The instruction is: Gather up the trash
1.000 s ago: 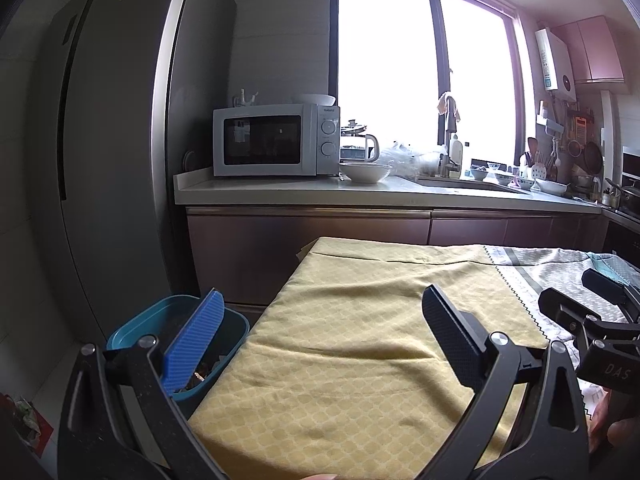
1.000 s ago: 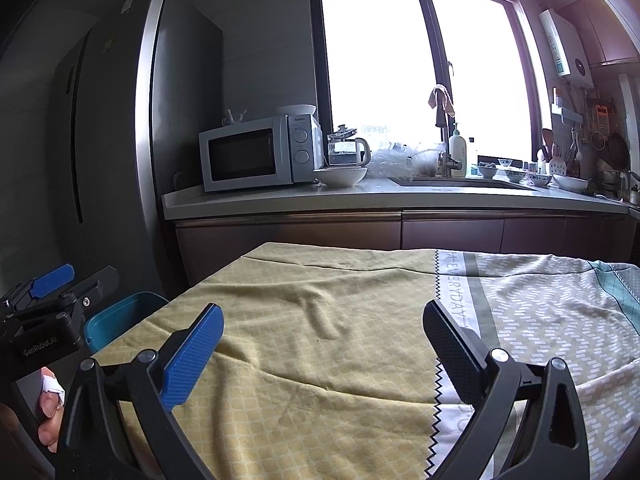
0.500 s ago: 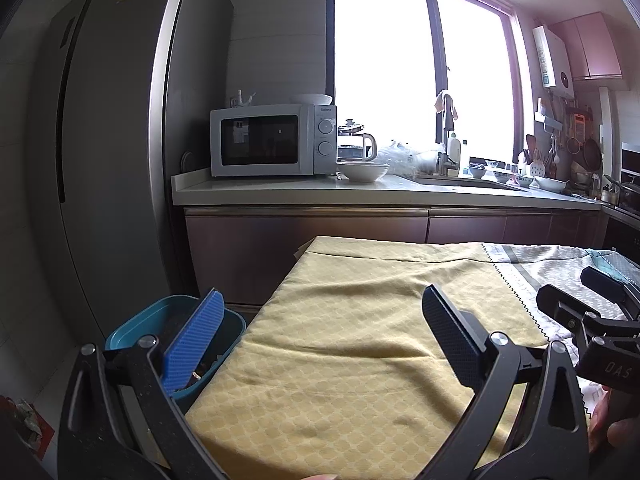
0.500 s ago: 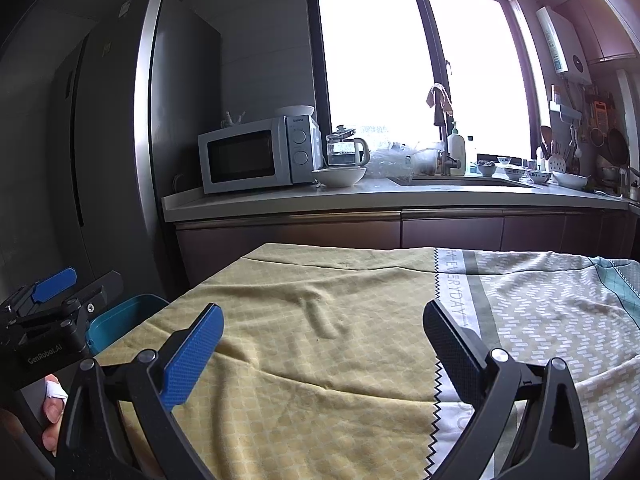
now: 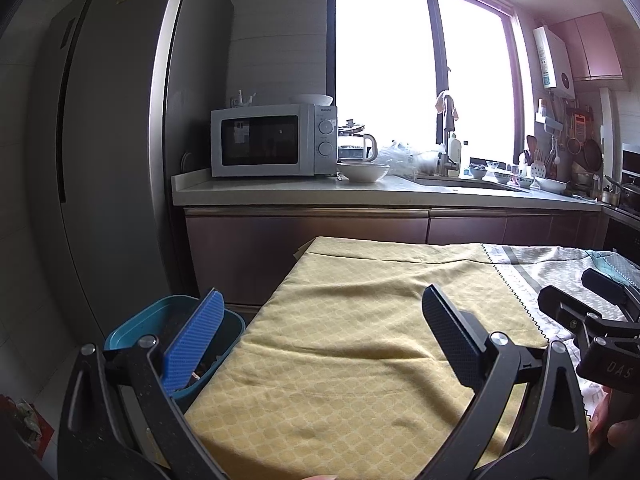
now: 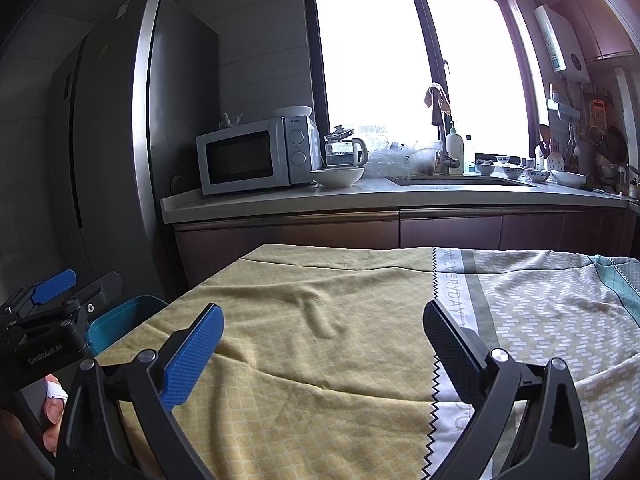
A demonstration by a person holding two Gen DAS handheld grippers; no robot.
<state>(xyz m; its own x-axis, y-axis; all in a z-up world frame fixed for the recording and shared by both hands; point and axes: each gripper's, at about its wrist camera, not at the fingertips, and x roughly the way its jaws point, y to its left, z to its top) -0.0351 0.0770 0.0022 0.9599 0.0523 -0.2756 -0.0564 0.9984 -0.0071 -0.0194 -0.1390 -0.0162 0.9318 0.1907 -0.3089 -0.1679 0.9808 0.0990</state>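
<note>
Only left tongs [image 5: 320,312], gaping like right tongs [image 6: 322,322], show bin [image 5: 132,326] contents.

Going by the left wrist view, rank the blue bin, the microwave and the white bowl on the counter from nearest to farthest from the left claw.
1. Blue bin: beside the table, just behind the left claw's blue finger.
2. and 3. Microwave and white bowl: both on the far counter, too close to rank.

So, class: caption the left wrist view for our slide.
Open left gripper above a yellow tablecloth, blue bin beside the table.
</note>
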